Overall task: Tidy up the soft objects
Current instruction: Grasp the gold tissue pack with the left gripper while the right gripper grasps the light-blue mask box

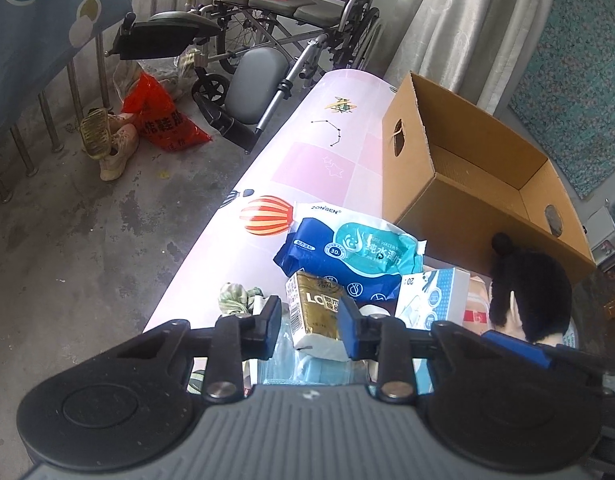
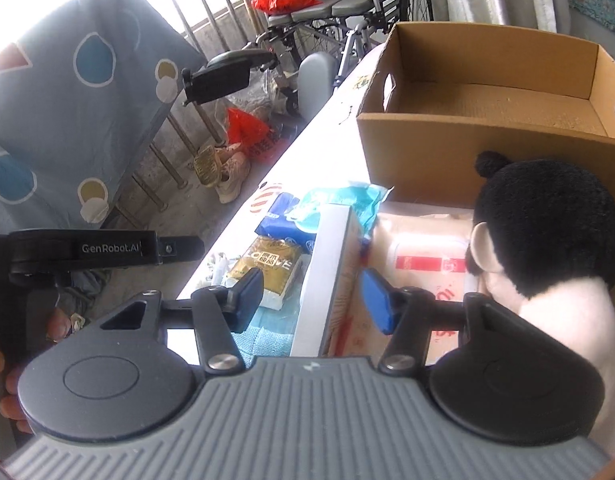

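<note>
The left gripper (image 1: 310, 326) has its fingers pinching the gold tissue pack (image 1: 316, 318), upright on the cluttered surface (image 1: 307, 152), while the right gripper's (image 2: 312, 300) spread fingers straddle the white box (image 2: 327, 276), untouching, cardboard box (image 1: 479, 196) beyond.

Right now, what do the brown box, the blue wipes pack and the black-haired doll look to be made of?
Brown box: corrugated cardboard, matte, with raw cut edges and handle holes. Blue wipes pack: thin plastic film, glossy, creased, with crimped ends. Black-haired doll: plush fabric, fuzzy pile; the filling is unseen.
</note>
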`<state>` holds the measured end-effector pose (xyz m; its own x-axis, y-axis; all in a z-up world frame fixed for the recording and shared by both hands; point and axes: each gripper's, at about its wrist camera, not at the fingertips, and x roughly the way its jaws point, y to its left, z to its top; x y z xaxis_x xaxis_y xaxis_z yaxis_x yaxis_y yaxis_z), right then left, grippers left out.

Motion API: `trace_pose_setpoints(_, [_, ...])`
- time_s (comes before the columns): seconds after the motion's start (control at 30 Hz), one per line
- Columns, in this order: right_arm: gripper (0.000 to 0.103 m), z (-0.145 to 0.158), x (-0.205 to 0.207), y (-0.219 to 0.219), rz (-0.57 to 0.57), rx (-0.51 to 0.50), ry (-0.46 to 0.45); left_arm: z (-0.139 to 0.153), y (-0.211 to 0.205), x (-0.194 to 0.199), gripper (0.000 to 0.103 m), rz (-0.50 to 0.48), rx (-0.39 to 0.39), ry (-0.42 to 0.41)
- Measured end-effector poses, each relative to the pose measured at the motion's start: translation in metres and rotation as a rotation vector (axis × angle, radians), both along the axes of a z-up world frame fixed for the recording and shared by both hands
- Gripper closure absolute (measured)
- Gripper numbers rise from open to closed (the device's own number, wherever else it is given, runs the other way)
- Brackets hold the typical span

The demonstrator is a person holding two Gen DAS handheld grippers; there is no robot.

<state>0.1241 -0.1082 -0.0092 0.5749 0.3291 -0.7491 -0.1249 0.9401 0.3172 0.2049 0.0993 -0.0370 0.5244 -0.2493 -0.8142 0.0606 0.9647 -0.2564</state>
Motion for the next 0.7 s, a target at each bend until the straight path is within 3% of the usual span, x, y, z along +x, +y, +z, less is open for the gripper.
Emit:
trace_pose_setpoints(0.1, [0.06, -0.014, 0.011, 0.012, 0.024, -0.011, 0.029, -0.004, -0.002, 0.001, 0.072, -0.01, -0.003, 0.005])
trace_pose_setpoints(0.17, [0.081, -0.022, 0.016, 0.018, 0.035, -0.034, 0.038, -0.005, -0.004, 0.0, 0.072, -0.017, -0.003, 0.007])
trace_pose_setpoints(0.23, [0.082, -0.028, 0.02, 0.02, 0.032, -0.057, 0.045, -0.007, -0.006, -0.001, 0.071, -0.025, 0.002, 0.009])
trace_pose_setpoints(0.37, [0.083, -0.026, 0.021, -0.001, -0.006, 0.023, 0.047, -0.006, -0.01, -0.004, 0.067, -0.052, -0.001, -0.006])
trace_pose_setpoints(0.43, [0.083, -0.02, 0.017, -0.019, -0.034, 0.09, 0.04, -0.005, -0.013, -0.004, 0.051, -0.071, -0.006, -0.011])
trace_pose_setpoints(0.53, [0.083, -0.014, 0.011, -0.041, -0.064, 0.153, 0.032, -0.005, -0.025, 0.001, 0.038, -0.118, 0.01, -0.008])
trace_pose_setpoints(0.7, [0.083, -0.035, 0.008, -0.06, -0.095, 0.187, 0.087, -0.017, -0.051, 0.021, 0.037, -0.162, 0.102, 0.032])
